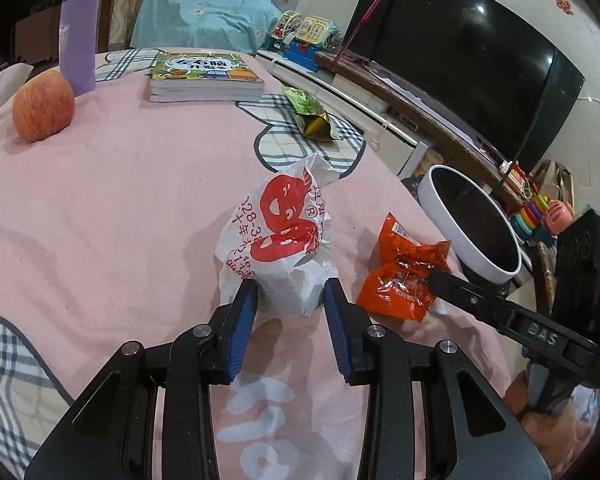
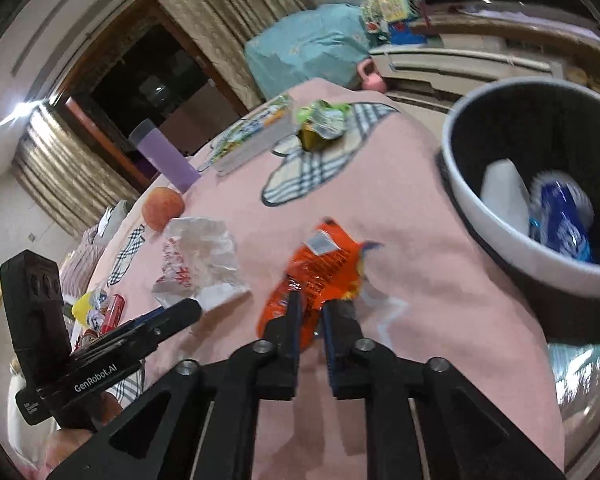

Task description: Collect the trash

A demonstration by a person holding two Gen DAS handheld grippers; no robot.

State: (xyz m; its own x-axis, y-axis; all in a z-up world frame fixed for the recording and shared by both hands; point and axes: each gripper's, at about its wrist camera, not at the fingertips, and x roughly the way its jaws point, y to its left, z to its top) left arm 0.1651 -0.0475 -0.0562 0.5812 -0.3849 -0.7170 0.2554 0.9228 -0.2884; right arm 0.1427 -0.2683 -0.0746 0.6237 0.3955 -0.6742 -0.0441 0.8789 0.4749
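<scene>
A crumpled white paper wrapper with red print [image 1: 284, 236] lies on the pink tablecloth [image 1: 140, 200]. My left gripper [image 1: 289, 286] is shut on its near end, with the blue pads against both sides. To its right lies an orange snack packet [image 2: 320, 268]. My right gripper [image 2: 312, 304] stands narrowly open, and the packet's near end sits between its fingers without being pinched. A green and gold wrapper [image 1: 306, 108] lies farther back. The white trash bin [image 2: 500, 240] stands past the table's right edge with a blue packet [image 2: 560, 220] inside.
An apple [image 1: 44, 106], a purple cup [image 1: 80, 40] and a stack of books [image 1: 206, 76] stand at the far side of the table. A large TV [image 1: 460, 60] and a low cabinet with toys are on the right. The bin [image 1: 464, 236] is close to the table edge.
</scene>
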